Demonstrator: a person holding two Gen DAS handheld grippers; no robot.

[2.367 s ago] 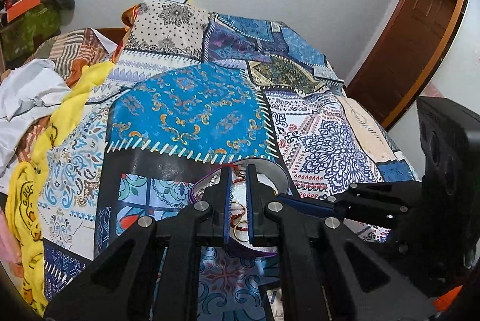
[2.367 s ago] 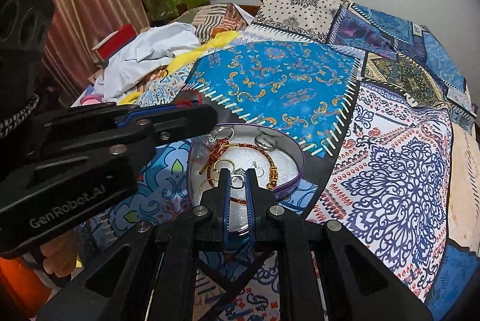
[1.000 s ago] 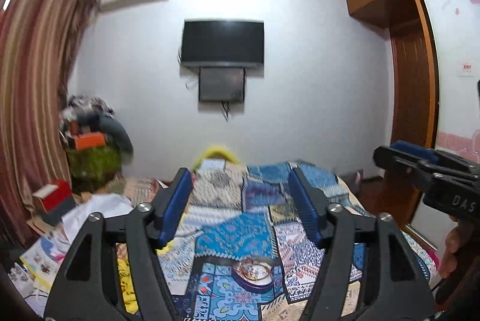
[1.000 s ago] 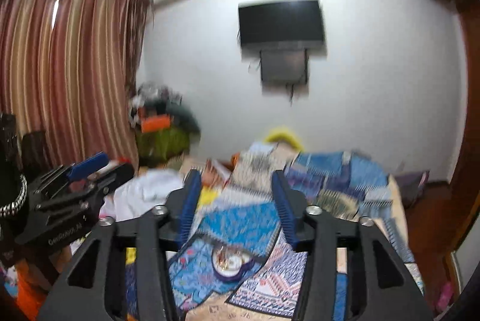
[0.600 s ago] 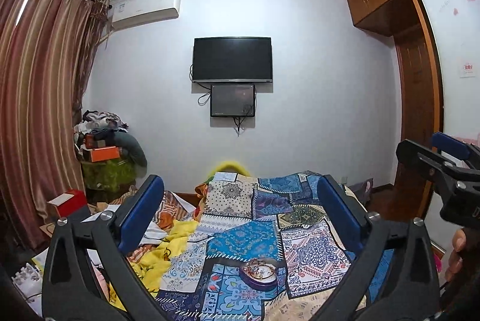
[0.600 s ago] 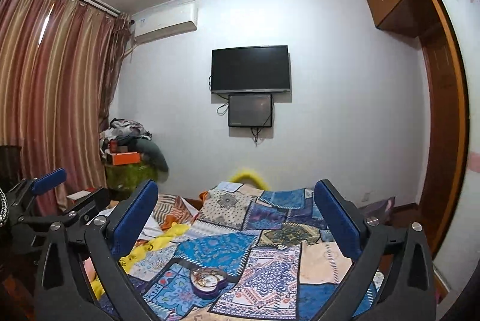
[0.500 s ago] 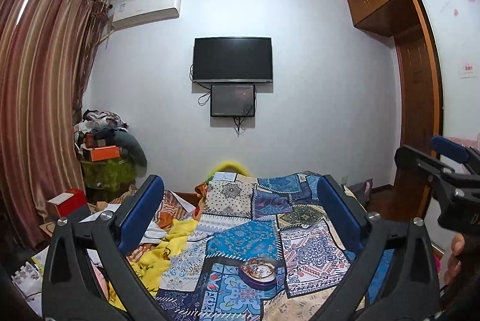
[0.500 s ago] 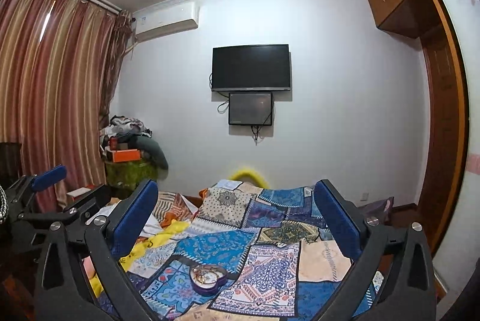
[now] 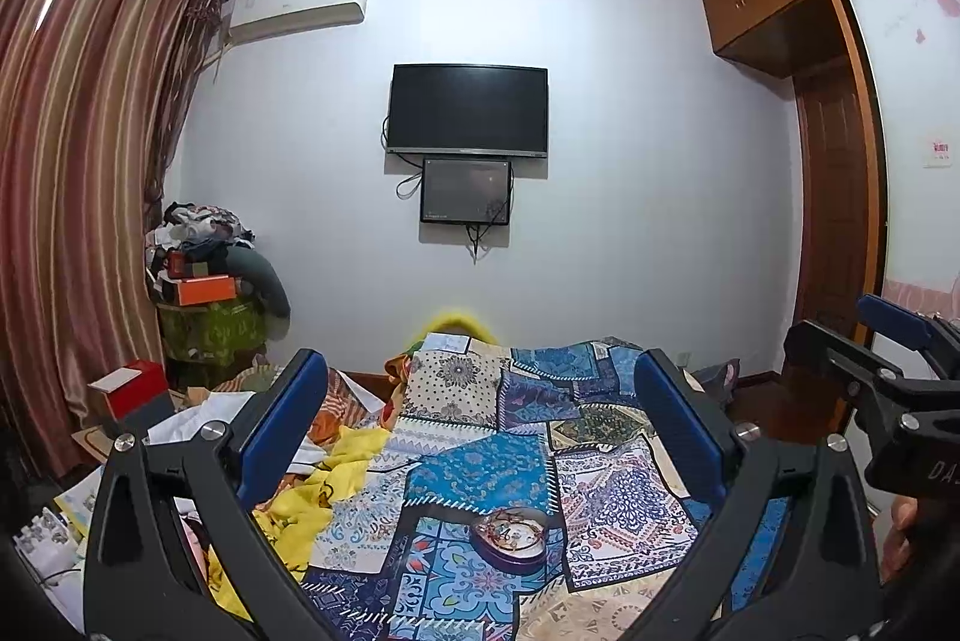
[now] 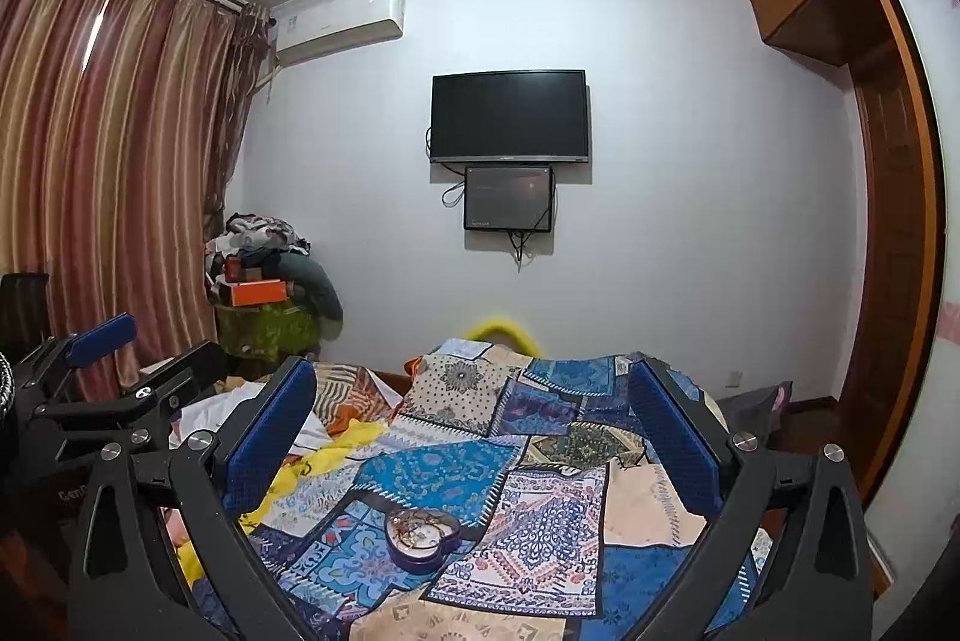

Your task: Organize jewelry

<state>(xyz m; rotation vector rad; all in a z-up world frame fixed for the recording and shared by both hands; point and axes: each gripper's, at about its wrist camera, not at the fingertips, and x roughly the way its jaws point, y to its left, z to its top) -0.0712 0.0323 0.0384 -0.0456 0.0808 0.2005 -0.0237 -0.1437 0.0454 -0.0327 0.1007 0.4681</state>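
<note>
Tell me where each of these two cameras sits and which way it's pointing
Left wrist: on the left gripper, open, looking along the patchwork bedspread toward the TV; the right gripper shows at right.
Right wrist: on the right gripper, open, facing the same wall; the left gripper shows at left.
Shared: heart-shaped jewelry box.

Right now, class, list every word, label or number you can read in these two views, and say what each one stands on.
"DA": white letters on the right gripper body, cut off at the edge of the left wrist view.
"Gen": start of a word on the left gripper body, the rest hidden.
Air conditioner stickers: too small to read.
Wall sign with red print: too small to read.
</note>
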